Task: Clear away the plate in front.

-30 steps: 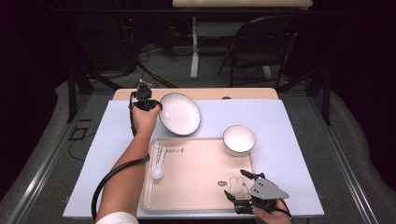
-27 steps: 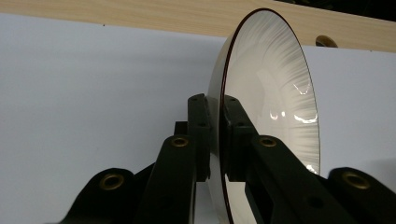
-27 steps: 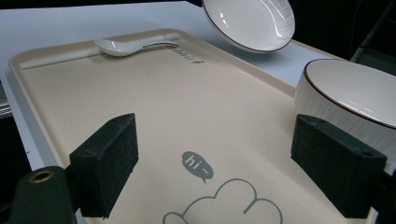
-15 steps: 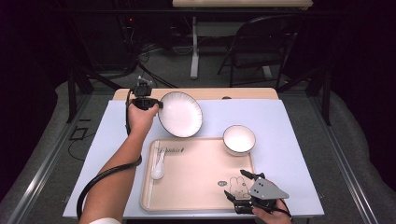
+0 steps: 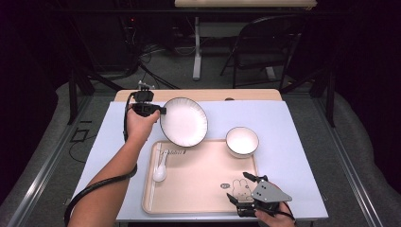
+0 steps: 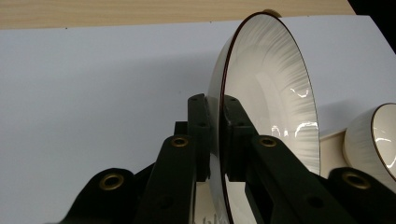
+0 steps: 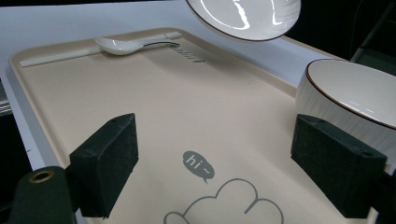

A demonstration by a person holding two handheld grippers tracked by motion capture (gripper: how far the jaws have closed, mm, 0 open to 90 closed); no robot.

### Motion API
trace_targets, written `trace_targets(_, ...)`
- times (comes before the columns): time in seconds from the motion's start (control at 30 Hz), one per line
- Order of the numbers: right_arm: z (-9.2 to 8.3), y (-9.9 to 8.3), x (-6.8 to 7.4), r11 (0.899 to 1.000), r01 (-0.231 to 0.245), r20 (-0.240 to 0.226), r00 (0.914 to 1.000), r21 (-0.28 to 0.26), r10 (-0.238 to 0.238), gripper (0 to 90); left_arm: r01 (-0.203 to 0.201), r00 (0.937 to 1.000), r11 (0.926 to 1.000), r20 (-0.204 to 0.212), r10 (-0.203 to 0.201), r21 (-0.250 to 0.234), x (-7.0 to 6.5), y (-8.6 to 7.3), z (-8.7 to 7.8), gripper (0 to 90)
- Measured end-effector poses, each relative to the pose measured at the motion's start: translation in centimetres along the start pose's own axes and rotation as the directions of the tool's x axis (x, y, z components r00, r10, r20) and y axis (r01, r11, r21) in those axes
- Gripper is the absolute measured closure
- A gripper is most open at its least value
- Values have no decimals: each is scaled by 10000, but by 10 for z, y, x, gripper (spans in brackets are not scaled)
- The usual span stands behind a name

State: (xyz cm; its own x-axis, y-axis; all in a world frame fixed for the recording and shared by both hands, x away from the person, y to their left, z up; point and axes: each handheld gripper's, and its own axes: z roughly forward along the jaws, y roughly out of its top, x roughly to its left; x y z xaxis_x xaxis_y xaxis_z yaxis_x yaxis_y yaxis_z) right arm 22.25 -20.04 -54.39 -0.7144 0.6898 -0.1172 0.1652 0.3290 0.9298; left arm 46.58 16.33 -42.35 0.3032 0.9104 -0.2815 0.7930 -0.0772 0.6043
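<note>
— Dark room all round, a chair and table legs behind; what lies on the pale blue tabletop?

— At its near edge, a beige tray with a white spoon at the left end. A white bowl sits at the tray's far right corner. The plate is over the tray's far left corner, clear of the surface.

— How is the plate held?

— The left tongs are clamped on its left rim, one pad on each face. In the left gripper view, the plate stands on edge between the pads. From the high view it is tilted, its hollow face turned up and towards the person.

— And the left arm?

— Stretched forward from the bottom left, the hand wrapped round the tongs' body, cable looping back under the forearm.

— The other side?

— The right tongs hover low over the tray's near right corner, by the printed rabbit, jaws spread wide with nothing between them. The right hand is at the bottom edge. In the right gripper view, the plate's underside hangs above the tray's far end.
</note>
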Motion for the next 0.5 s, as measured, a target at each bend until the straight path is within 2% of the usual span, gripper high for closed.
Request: trace_targets(0.5, 0, 0, 0, 10000, 77, 5, 10000, 2, -77, 142, -311, 9984, 9993, 473, 301, 192, 0, -22, -14, 842)
